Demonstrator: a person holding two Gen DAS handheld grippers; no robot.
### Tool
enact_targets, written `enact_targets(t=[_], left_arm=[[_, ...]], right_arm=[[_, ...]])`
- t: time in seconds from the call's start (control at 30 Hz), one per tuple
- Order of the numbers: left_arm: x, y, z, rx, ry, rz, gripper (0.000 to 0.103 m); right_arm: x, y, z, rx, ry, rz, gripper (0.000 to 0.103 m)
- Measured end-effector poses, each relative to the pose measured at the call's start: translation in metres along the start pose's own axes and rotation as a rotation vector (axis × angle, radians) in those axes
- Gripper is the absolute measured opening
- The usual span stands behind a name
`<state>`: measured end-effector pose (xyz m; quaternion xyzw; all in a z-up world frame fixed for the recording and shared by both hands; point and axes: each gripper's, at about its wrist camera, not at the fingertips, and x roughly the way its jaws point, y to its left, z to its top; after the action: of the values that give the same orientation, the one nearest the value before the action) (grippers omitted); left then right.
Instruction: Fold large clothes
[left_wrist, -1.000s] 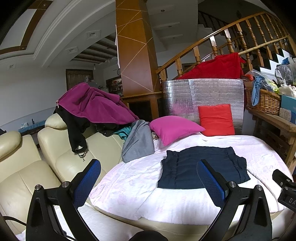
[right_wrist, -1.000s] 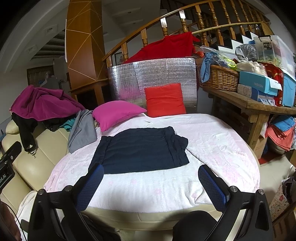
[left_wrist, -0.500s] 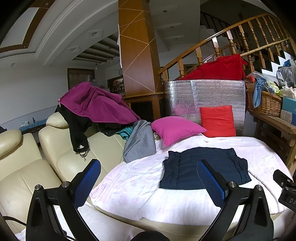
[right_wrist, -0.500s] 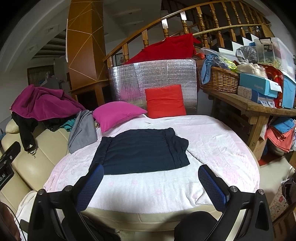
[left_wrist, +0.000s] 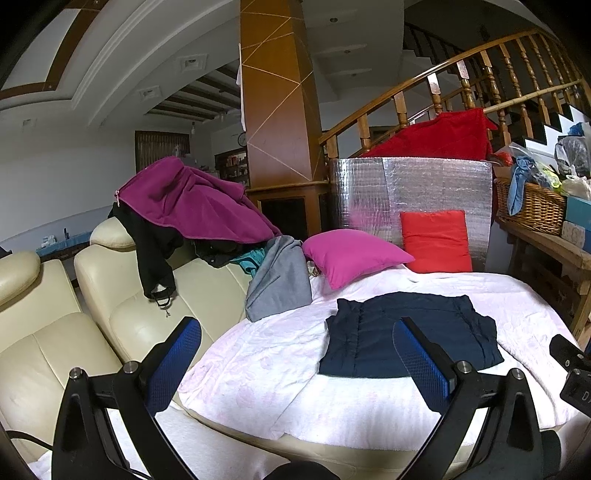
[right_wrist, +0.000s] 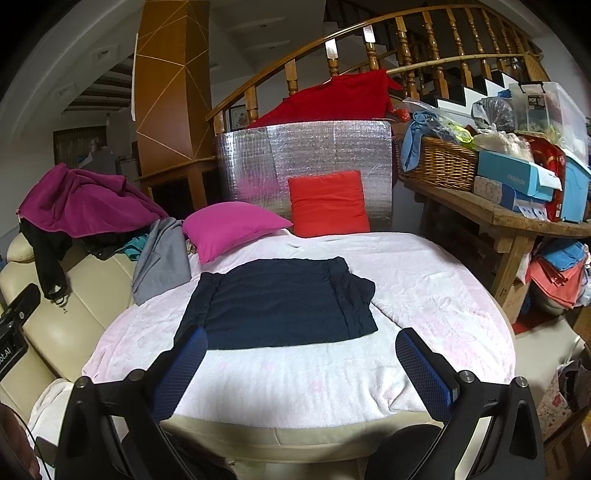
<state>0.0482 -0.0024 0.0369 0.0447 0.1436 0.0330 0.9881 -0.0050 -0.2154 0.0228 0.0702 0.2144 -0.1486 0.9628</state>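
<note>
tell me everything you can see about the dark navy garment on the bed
The navy garment is dark, matte, soft-looking cloth, already folded into a rough rectangle and lying flat on the pale pink blanket. Gathered seams run down both sides, and a rumpled flap sticks out at its right edge. Nothing touches it but the blanket; both open grippers are apart from it.

Folded garment (right_wrist: 280, 301) on blanket (right_wrist: 424, 291), cushions (right_wrist: 327, 203) behind it.

The dark navy garment (right_wrist: 280, 302) is matt cloth, lying on a white, fuzzy-napped blanket (right_wrist: 314, 373); behind it stands a shiny, crinkled foil panel (right_wrist: 332, 147); left of the garment, the cream sofa (left_wrist: 59, 332) looks smooth and glossy like leather; right of it, a woven wicker basket (right_wrist: 439, 162) sits on a rough wooden bench (right_wrist: 491, 214).
</note>
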Motion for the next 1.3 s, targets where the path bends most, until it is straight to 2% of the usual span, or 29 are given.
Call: enact_targets(t=[0.3, 0.63, 1.1, 1.3], left_arm=[[0.018, -0.004, -0.002, -0.011, 0.023, -0.015, 0.103], [0.032, -0.015, -0.01, 0.021, 0.071, -0.028, 0.103], [0.001, -0.003, -0.003, 0.036, 0.012, -0.022, 0.103], [0.001, 0.01, -0.001, 0.018, 0.007, -0.013, 0.103]], right_arm=[[0.009, 0.003, 0.006, -0.011, -0.009, -0.043, 0.103], [0.026, -0.003, 0.0, 0.008, 0.027, -0.052, 0.103], [-0.001, 0.001, 0.003, 0.023, -0.019, -0.035, 0.103], [-0.006, 0.013, 0.006, 0.006, -0.027, -0.028, 0.103]])
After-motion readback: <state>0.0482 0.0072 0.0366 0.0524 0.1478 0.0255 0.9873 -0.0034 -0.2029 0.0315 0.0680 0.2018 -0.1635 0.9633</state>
